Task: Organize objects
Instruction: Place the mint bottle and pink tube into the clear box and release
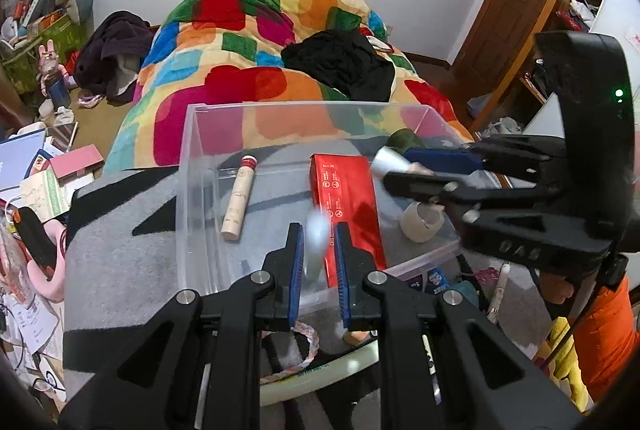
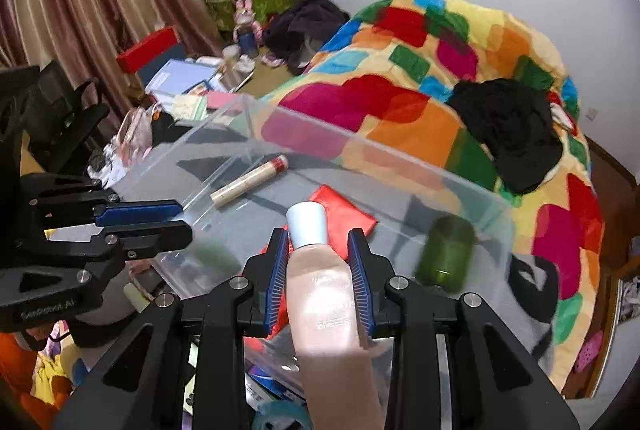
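Observation:
A clear plastic bin (image 1: 192,166) (image 2: 472,190) sits on a grey mat. It holds a beige tube with a red cap (image 1: 239,196) (image 2: 250,181), a red packet (image 1: 346,206) (image 2: 344,208) and a white tape roll (image 1: 422,220). A green bottle (image 2: 446,252) shows blurred at the bin's right side. My right gripper (image 2: 318,244) is shut on a pink bottle with a white cap (image 2: 328,294), over the bin's near edge; it also shows in the left wrist view (image 1: 400,166). My left gripper (image 1: 318,236) hangs above the bin, jaws slightly apart around a blurred pale object (image 1: 316,250).
A bed with a colourful patchwork quilt (image 1: 256,70) and black clothes (image 1: 344,62) lies behind the bin. Books, papers and boxes (image 1: 48,170) clutter the floor at the left. A wooden door (image 1: 508,6) stands at the right.

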`<state>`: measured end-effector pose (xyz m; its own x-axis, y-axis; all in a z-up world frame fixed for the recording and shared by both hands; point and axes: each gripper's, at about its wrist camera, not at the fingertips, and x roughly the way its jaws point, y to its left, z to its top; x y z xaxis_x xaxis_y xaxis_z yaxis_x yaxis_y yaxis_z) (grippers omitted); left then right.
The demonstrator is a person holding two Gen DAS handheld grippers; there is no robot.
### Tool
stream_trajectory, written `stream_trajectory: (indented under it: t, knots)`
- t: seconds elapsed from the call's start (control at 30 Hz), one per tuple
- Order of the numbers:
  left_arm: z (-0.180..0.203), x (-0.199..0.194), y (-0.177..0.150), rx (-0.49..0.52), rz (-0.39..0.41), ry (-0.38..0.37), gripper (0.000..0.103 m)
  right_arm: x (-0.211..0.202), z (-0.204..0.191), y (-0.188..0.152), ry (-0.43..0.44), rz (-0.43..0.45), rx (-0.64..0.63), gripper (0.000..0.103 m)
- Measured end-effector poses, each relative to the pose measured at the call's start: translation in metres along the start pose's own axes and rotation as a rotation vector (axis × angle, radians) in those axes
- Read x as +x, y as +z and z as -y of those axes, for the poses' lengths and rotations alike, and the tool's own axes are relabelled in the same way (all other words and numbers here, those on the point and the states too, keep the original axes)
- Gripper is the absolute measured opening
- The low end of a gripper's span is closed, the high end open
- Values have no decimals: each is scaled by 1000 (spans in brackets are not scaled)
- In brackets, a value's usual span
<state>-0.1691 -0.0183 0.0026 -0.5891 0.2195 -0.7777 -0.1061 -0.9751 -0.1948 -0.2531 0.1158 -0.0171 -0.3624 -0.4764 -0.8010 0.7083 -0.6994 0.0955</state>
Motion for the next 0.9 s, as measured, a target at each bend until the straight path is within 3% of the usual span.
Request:
stream_trajectory:
  t: [0.2,0.53,0.7,0.9]
  knots:
    - [3,-11,0,11,36,-12,15,-3,-11,-3,-4,-28,-53,28]
    - [8,-52,-13,26,126,-18,15,-48,-20,-21,-33,72,-72,29]
    - [5,-60,-34,25,122,-18,27,-70,-21,-46,-18,118,-44,36]
    - [7,-46,-64,45,50,-44,28,-84,-30,-79,-37,146,-65,48]
